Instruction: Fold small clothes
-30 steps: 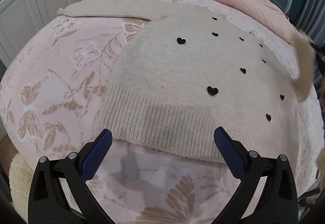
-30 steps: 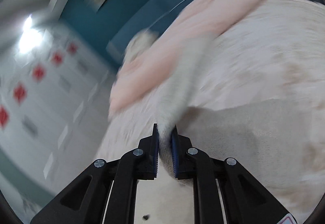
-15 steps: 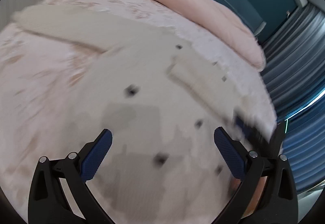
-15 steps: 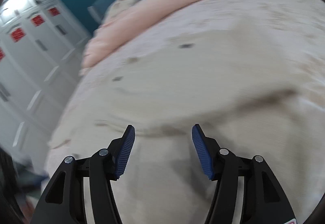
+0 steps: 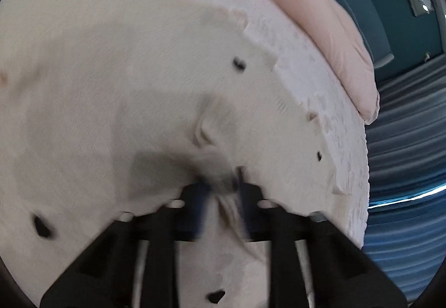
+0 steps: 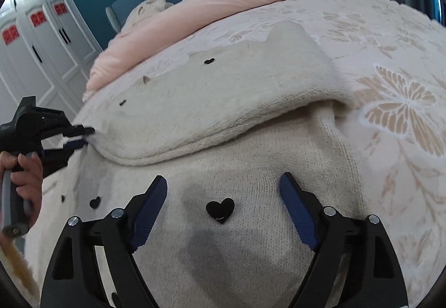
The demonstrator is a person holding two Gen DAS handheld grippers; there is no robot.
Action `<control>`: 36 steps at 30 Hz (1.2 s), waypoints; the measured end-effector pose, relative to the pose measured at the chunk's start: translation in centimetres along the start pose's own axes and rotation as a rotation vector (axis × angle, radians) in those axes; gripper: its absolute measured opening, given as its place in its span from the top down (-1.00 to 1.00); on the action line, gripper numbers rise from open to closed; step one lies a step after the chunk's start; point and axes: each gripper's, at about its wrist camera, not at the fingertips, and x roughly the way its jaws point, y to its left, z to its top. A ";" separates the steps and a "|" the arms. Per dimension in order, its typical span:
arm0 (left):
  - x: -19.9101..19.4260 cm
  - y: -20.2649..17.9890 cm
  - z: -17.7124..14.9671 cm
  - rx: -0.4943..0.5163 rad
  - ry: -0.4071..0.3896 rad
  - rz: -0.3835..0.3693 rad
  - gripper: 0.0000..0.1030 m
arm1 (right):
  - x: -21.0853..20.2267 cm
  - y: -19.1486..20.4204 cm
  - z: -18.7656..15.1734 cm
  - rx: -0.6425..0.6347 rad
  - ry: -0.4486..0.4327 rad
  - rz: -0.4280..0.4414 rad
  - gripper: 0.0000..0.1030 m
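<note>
The cream knitted sweater with small black hearts [image 6: 251, 140] lies spread on the floral pink bed cover [image 6: 390, 62], one sleeve folded across its body. The left claw [image 5: 220, 190] is closing, knit bunched between its pads (blur hides how firmly). The right claw [image 6: 223, 213] is opening, spread above the sweater, gripping nothing. Best to draw the pinched edge low and flat, so the fold stays even

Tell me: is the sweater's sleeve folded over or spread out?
Folded over: the sleeve lies across the sweater's body, its rolled edge on top.
</note>
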 end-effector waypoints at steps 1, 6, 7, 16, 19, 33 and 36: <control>-0.8 -0.3 0.6 0.023 -0.031 -0.032 0.88 | -0.3 -0.3 -0.1 0.016 -0.005 0.019 -0.56; -3.0 -0.9 2.3 0.102 -0.118 -0.064 0.88 | -1.4 -0.5 0.8 0.067 -0.009 0.055 -0.57; -2.6 -0.7 2.2 0.106 -0.102 -0.043 0.88 | -1.7 -1.0 1.5 0.115 -0.024 0.084 -0.57; -3.1 2.4 1.8 0.047 -0.100 -0.056 0.88 | 0.7 -6.7 5.8 0.493 0.005 0.182 0.85; -3.5 1.1 2.3 0.109 -0.128 -0.042 0.88 | -1.6 -6.9 7.1 0.467 -0.108 0.212 0.82; -10.4 15.9 1.8 -0.174 -0.211 0.008 0.03 | -6.2 4.1 -2.7 0.002 -0.022 -0.094 -0.13; -15.6 22.9 4.8 -0.284 -0.315 0.128 -0.09 | -5.0 6.8 -7.0 -0.075 0.033 -0.070 -0.39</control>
